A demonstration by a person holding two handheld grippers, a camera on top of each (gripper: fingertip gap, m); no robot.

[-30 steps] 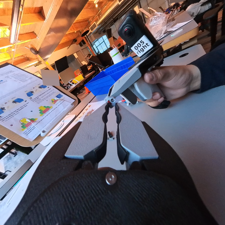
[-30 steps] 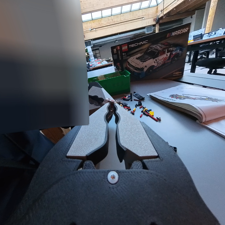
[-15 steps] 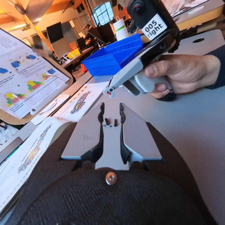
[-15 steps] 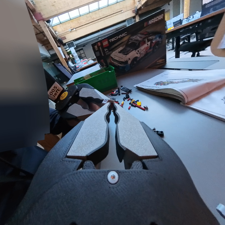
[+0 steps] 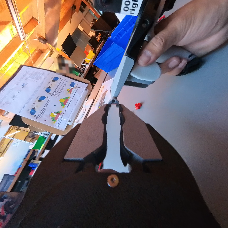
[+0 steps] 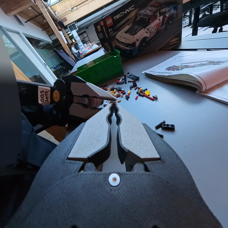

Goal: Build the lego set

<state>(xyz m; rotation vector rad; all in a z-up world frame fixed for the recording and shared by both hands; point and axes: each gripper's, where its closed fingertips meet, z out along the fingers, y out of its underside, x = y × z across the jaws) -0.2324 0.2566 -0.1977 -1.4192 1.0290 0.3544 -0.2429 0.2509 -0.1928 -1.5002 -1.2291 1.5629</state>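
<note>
Left claw (image 5: 113, 106) narrowed onto a small grey plastic connector with a red pin (image 5: 113, 101), pads (image 5: 106, 109) meeting its sides. Tip to tip with it, right claw (image 6: 114, 107) pressed together on the same piece's red end. Right of the left claw, a small red plastic piece (image 5: 138, 106) loose on the grey desk (image 5: 185, 123).

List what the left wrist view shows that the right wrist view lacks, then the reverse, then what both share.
Left only: blue plastic bin, wooden clipboard with a printed sheet, small red piece, hand on the right gripper's handle.
Right only: green plastic bin, cardboard box picturing a car, scattered small coloured pieces, black three-hole beam.
Both: grey table, open instruction booklet, left gripper and right gripper meeting tip to tip at a small grey connector piece.
</note>
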